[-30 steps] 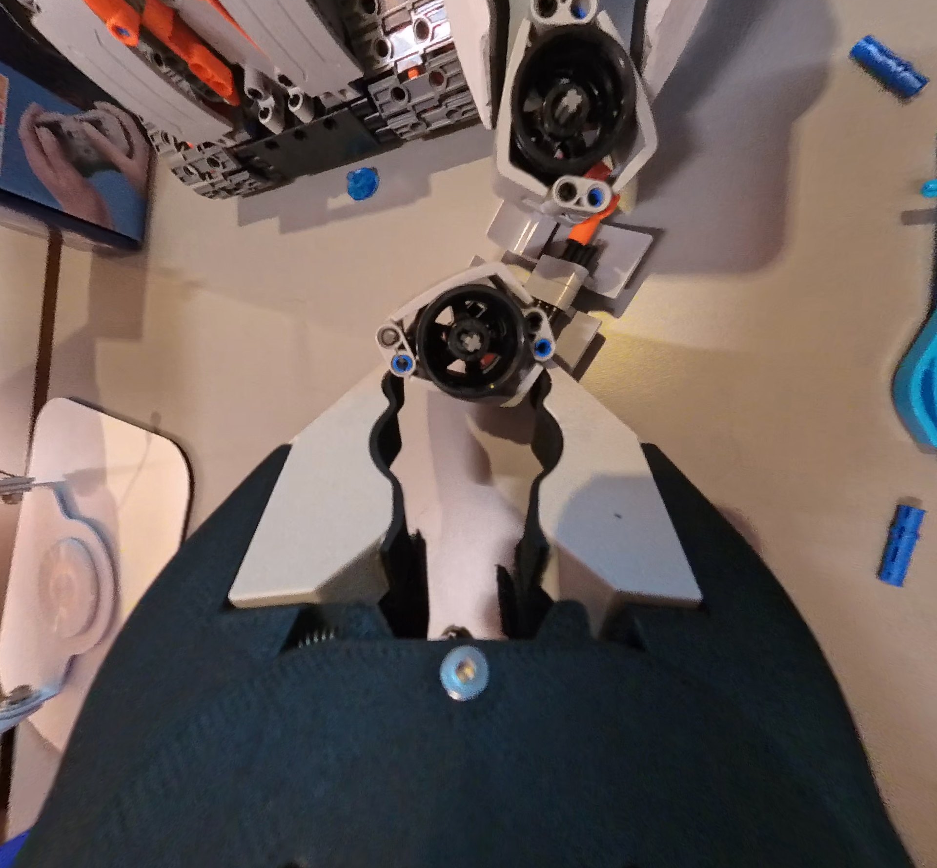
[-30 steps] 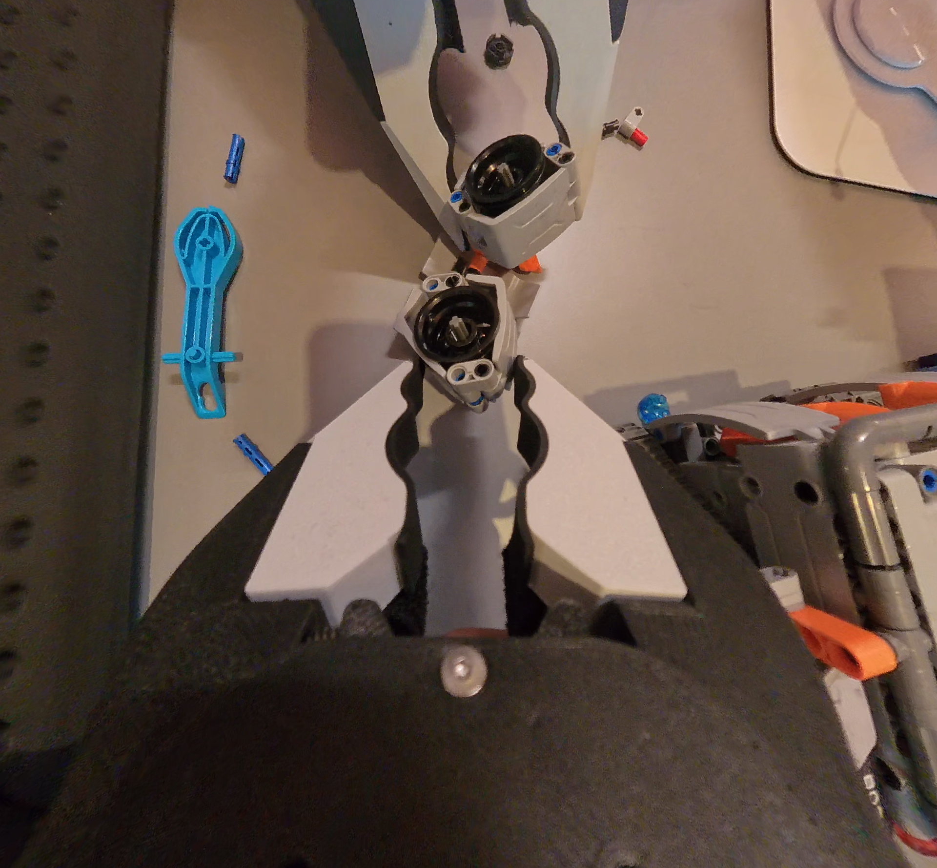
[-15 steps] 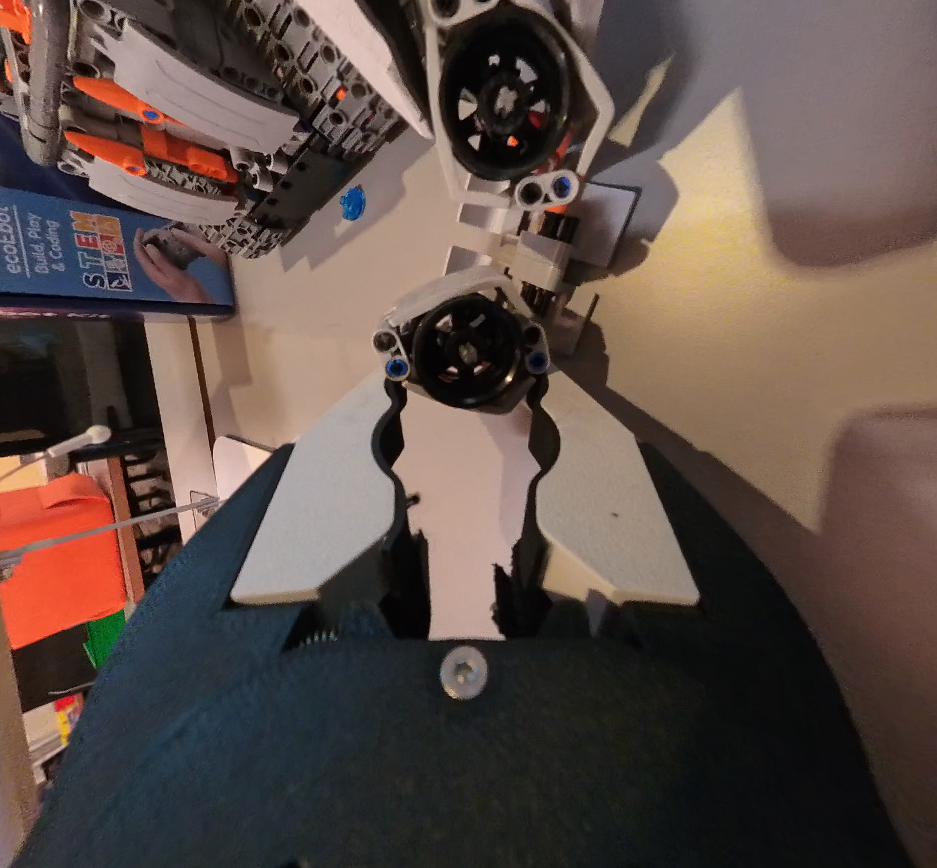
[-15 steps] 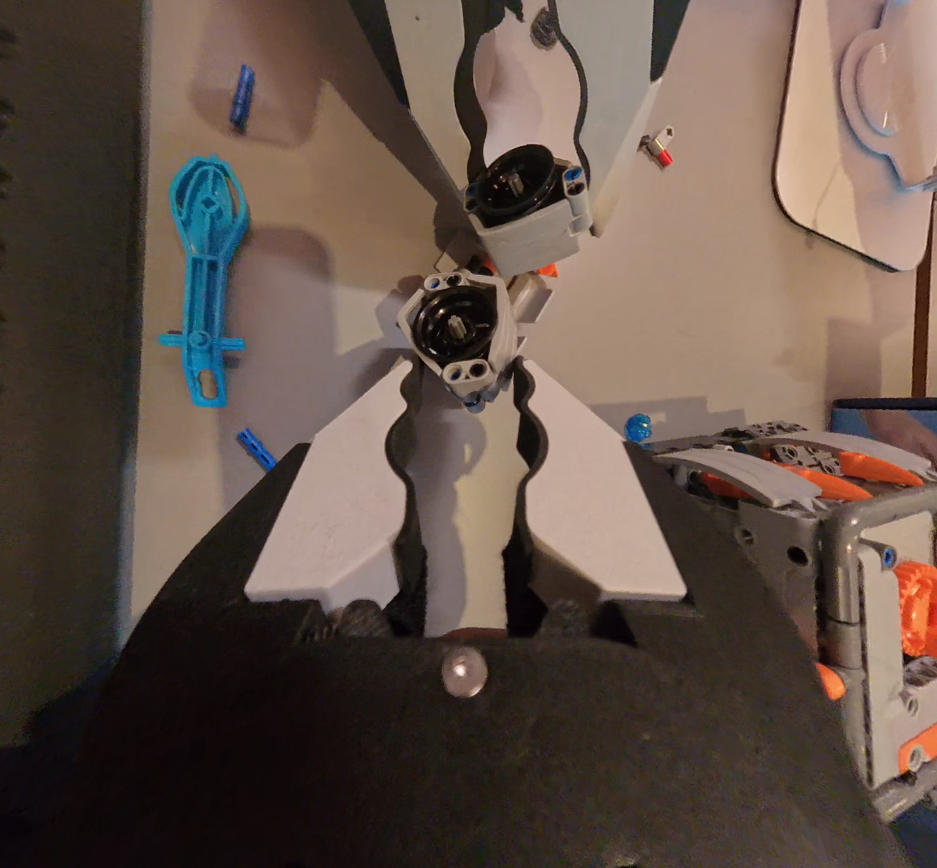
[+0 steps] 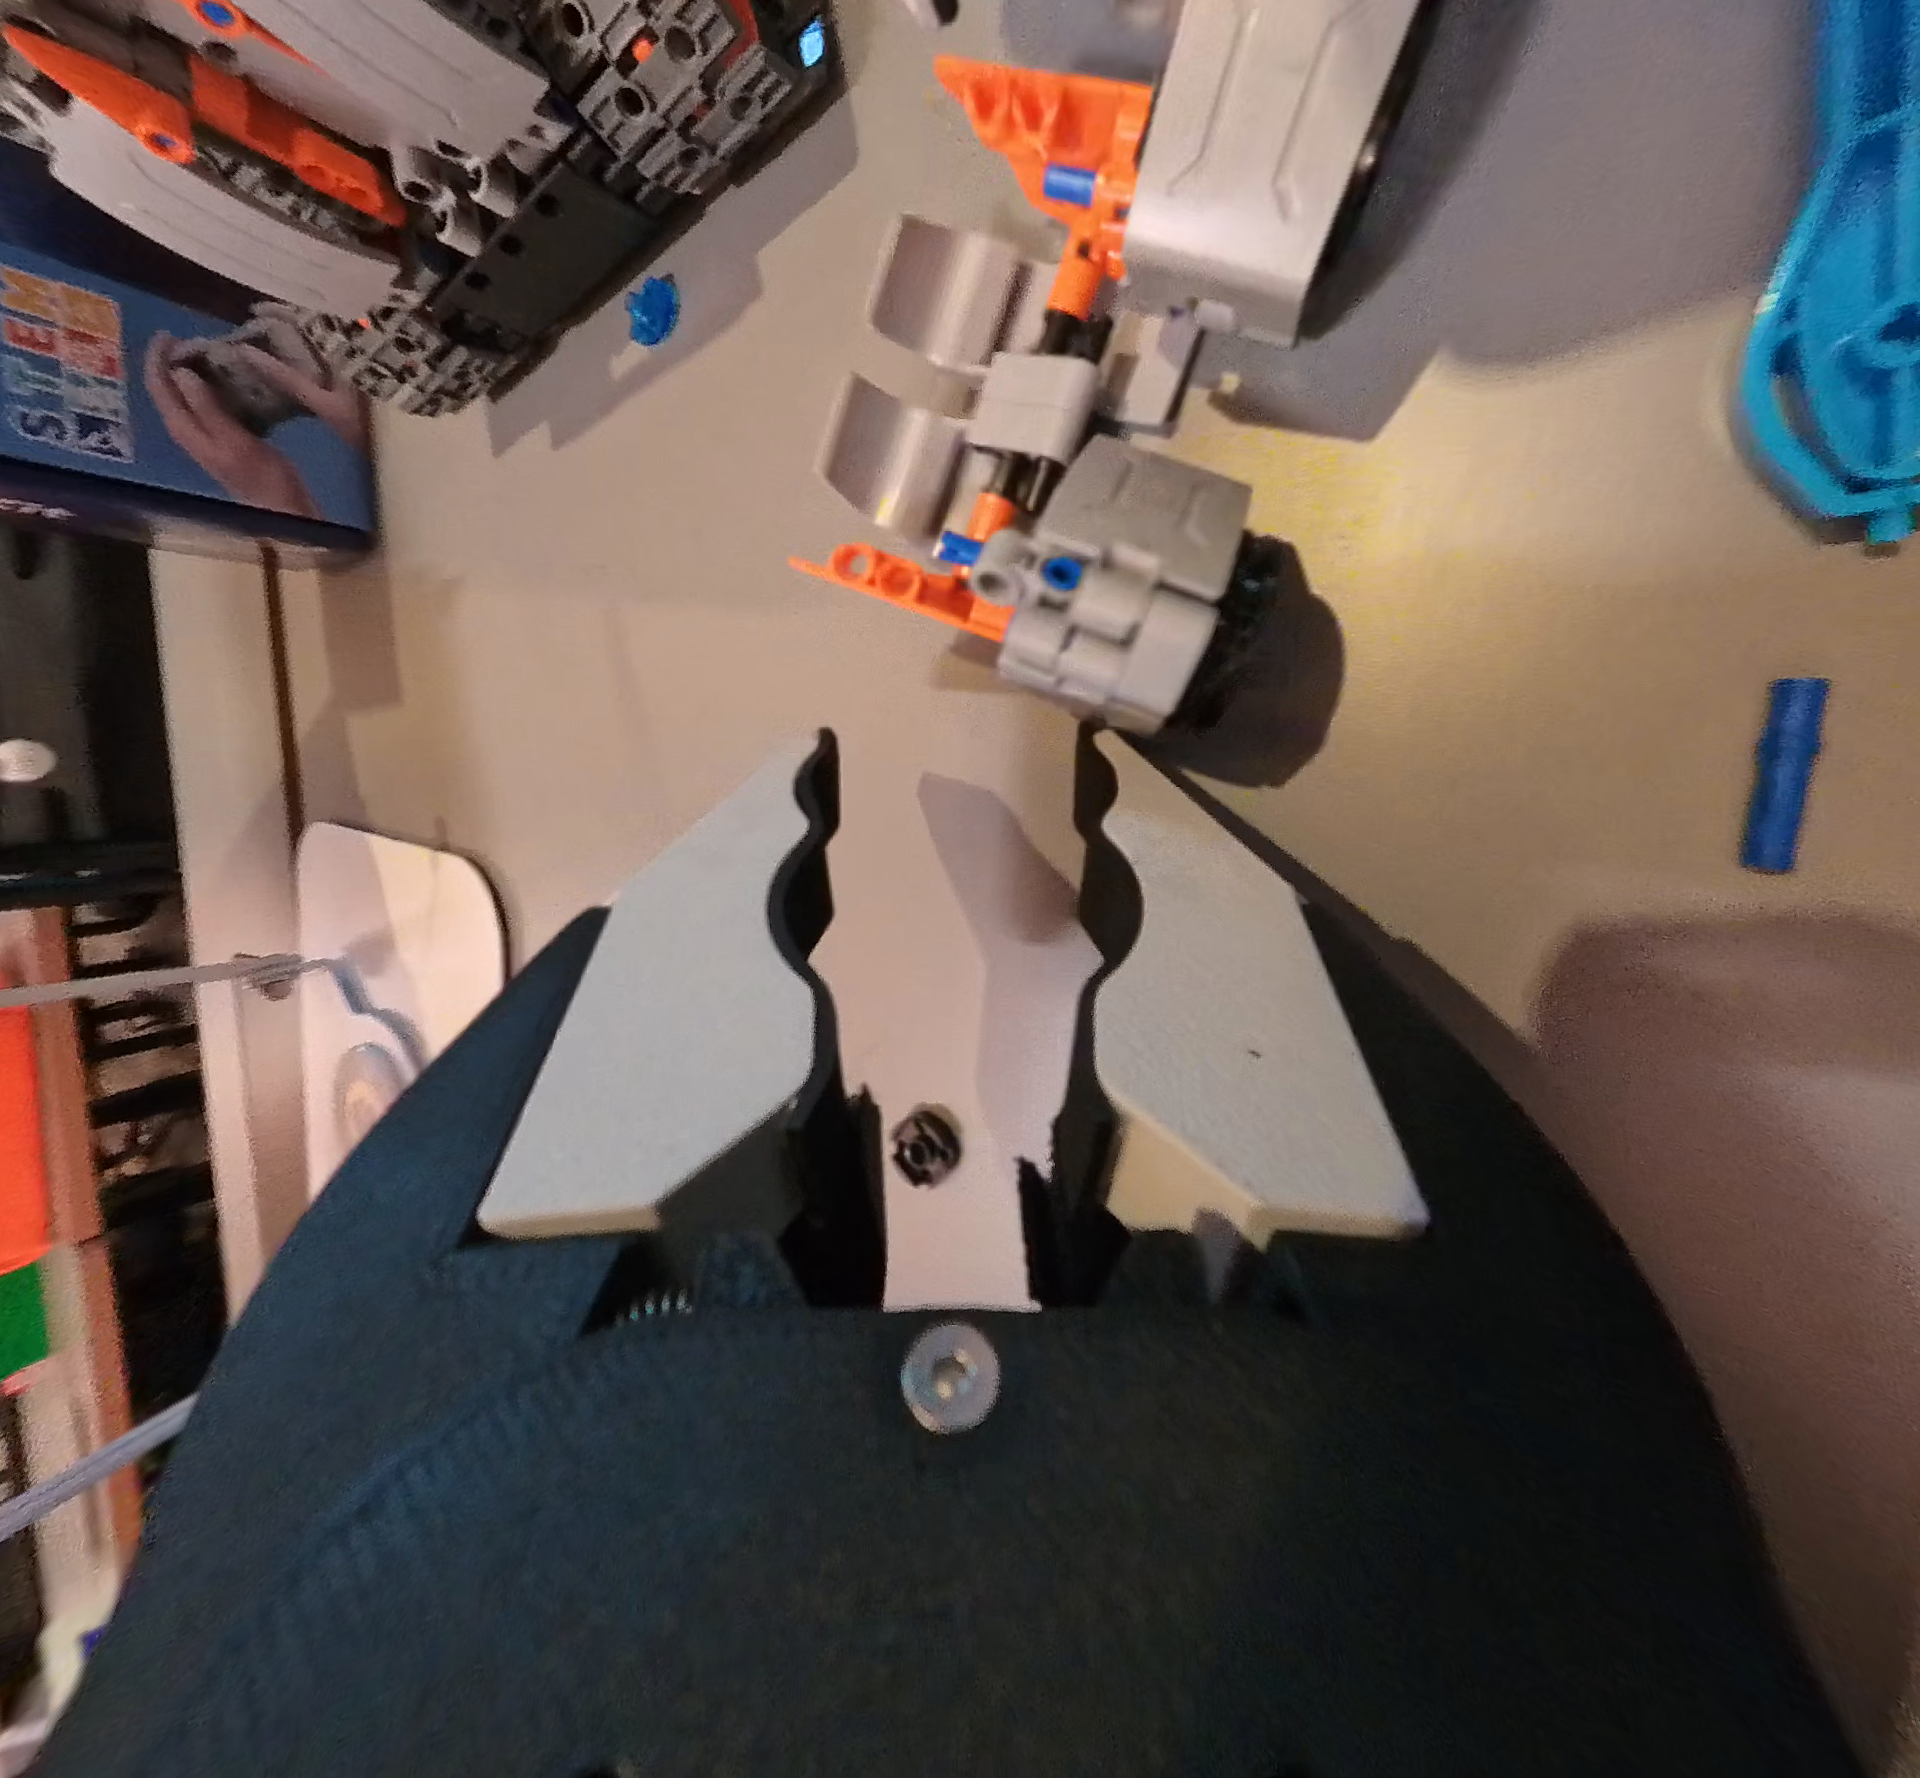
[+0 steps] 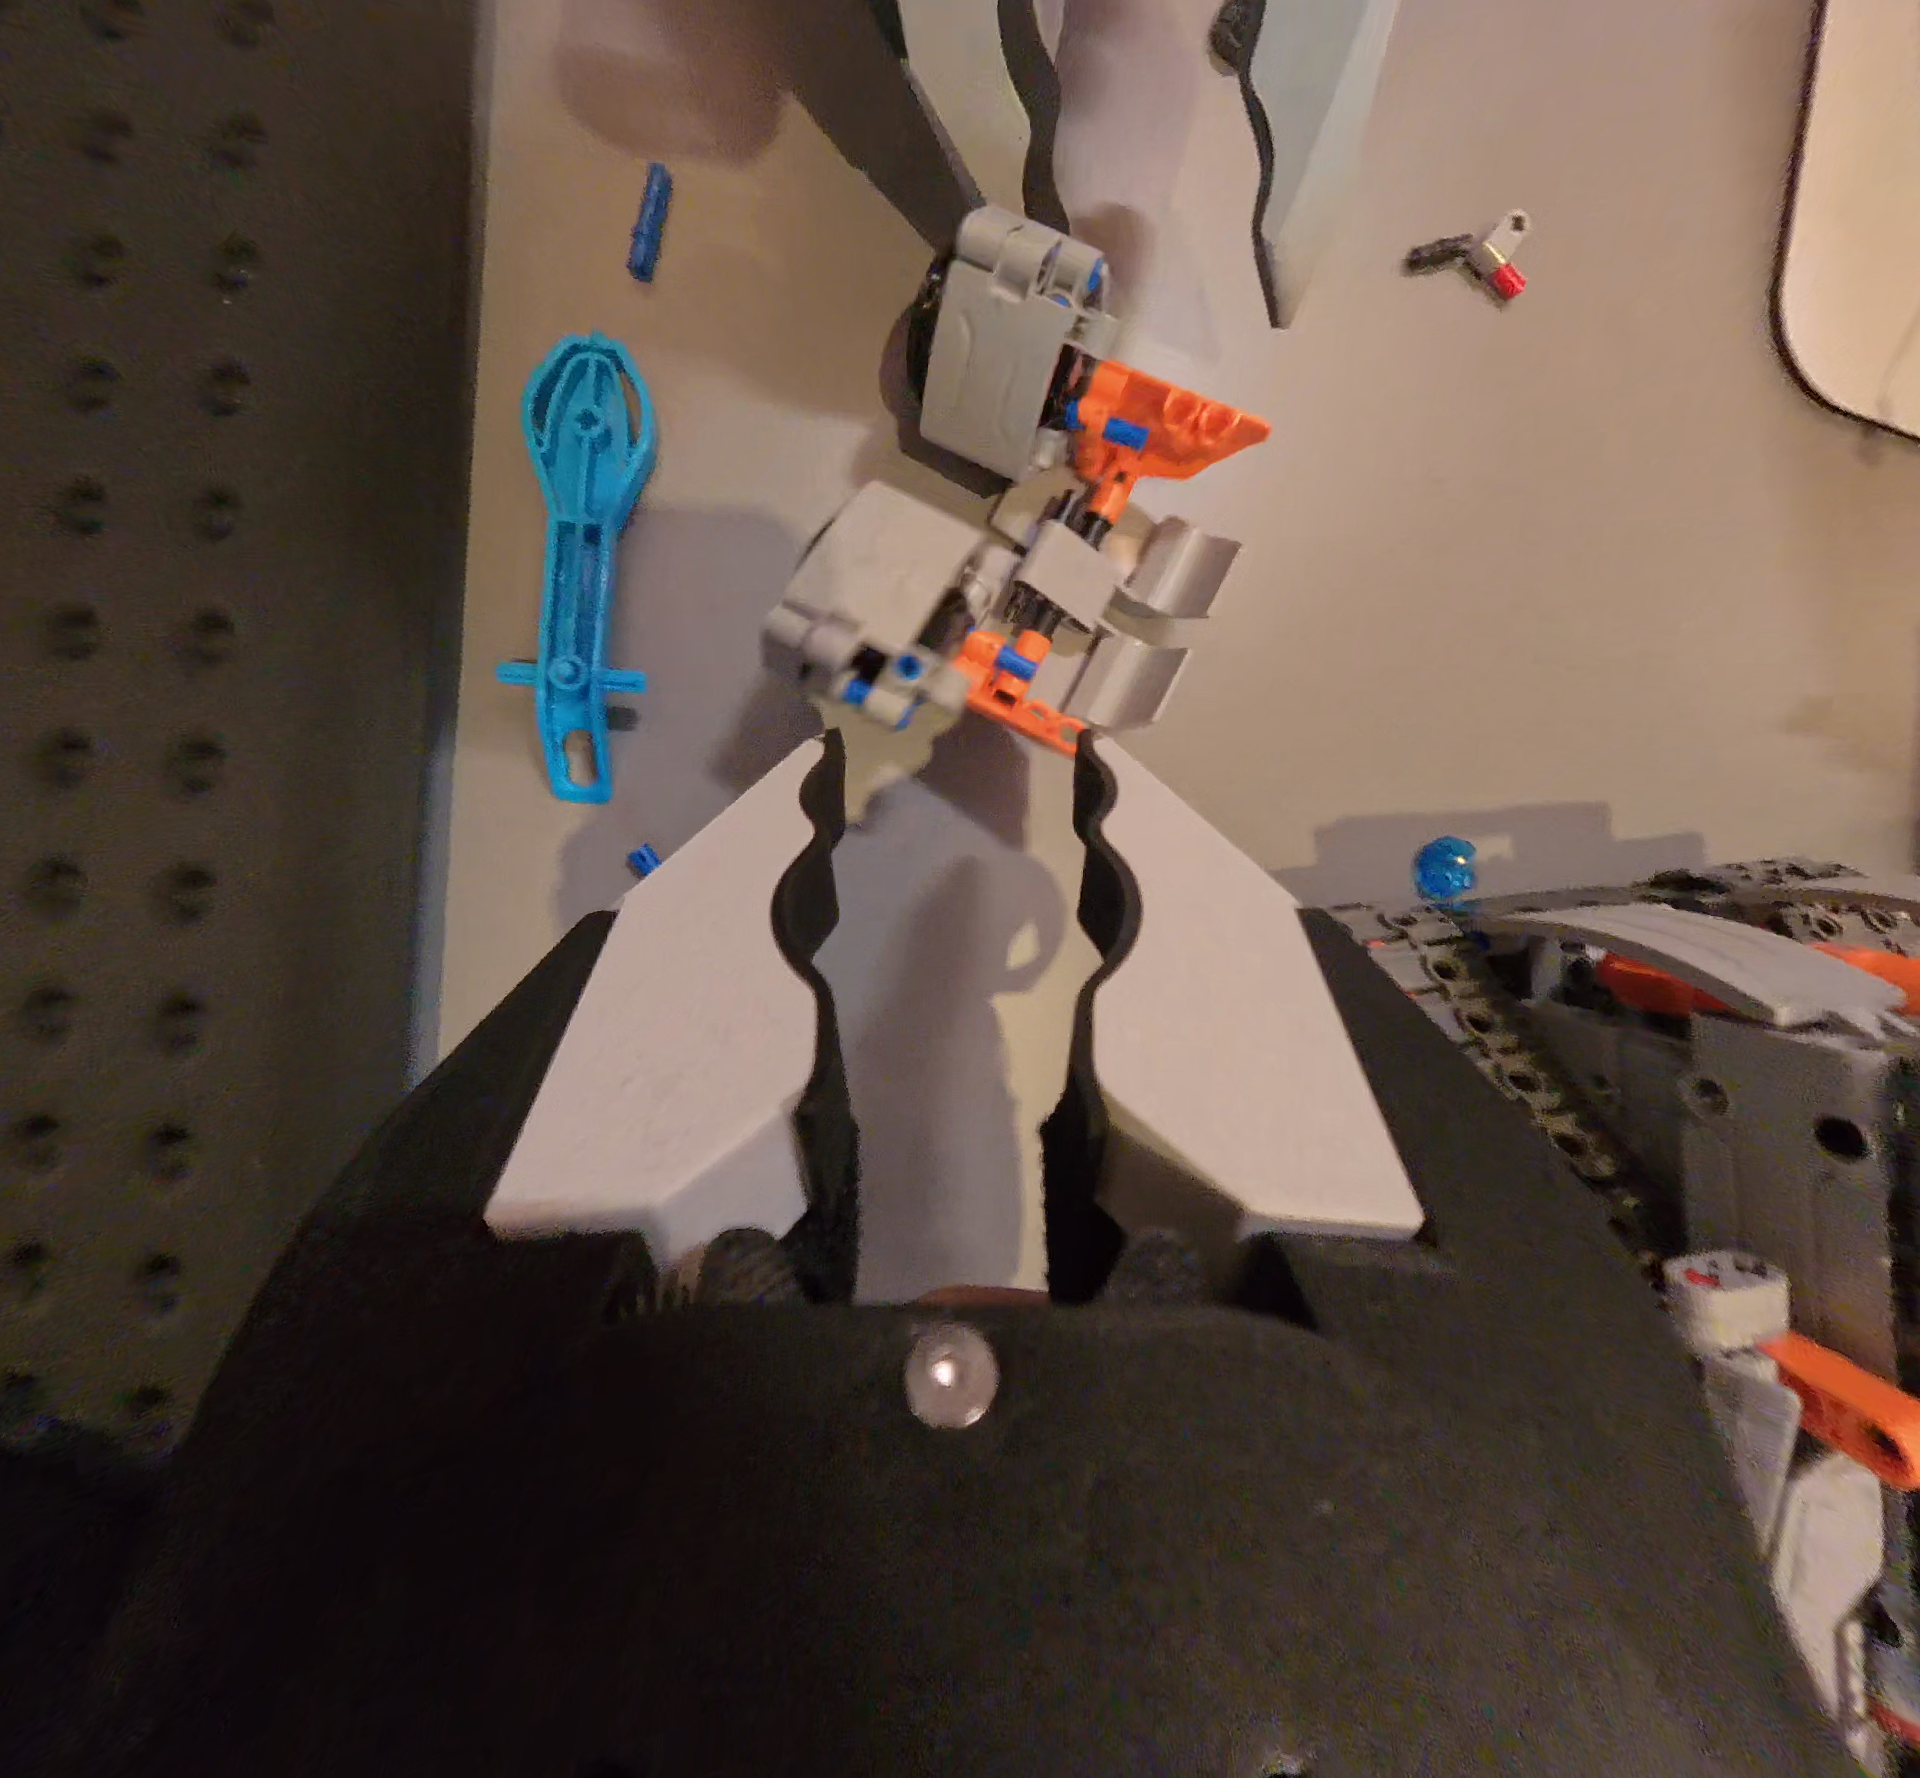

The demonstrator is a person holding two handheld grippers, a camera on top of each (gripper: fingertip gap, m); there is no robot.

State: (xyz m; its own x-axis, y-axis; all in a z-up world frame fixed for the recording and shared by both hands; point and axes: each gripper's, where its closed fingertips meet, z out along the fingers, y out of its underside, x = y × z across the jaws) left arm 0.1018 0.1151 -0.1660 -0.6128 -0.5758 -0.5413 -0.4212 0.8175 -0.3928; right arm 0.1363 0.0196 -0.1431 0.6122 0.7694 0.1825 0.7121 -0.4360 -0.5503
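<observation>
A small brick assembly (image 5: 1122,585) of two grey motor blocks with black wheels, orange beams and curved grey panels lies on its side on the beige table. My left gripper (image 5: 956,741) is open and empty, and its tips stand just short of the near motor block. A small black piece (image 5: 925,1146) lies on the table between its fingers. In the right wrist view the assembly (image 6: 987,565) lies between the two grippers. My right gripper (image 6: 958,741) is open, with its tips at the assembly's near end. The left gripper (image 6: 1153,263) shows opposite, at the far end.
A large grey and orange tracked model (image 5: 364,118) stands close by, also in the right wrist view (image 6: 1662,1022). A cyan tool (image 6: 582,565), loose blue pins (image 6: 646,222), a blue stud (image 6: 1444,866), a small grey-and-red piece (image 6: 1496,258), a blue box (image 5: 177,409) and a white tray (image 5: 405,939) lie around. Tip to tip, the grippers are about 11 cm apart. About 12 cm separates my right fingertips from the blue stud (image 6: 1444,866). Seen from the left wrist view (image 5: 654,312) as well.
Both grippers have let go of the assembly and drawn back. It was held up between them with the wheels facing the cameras; now it lies on its side on the table.
</observation>
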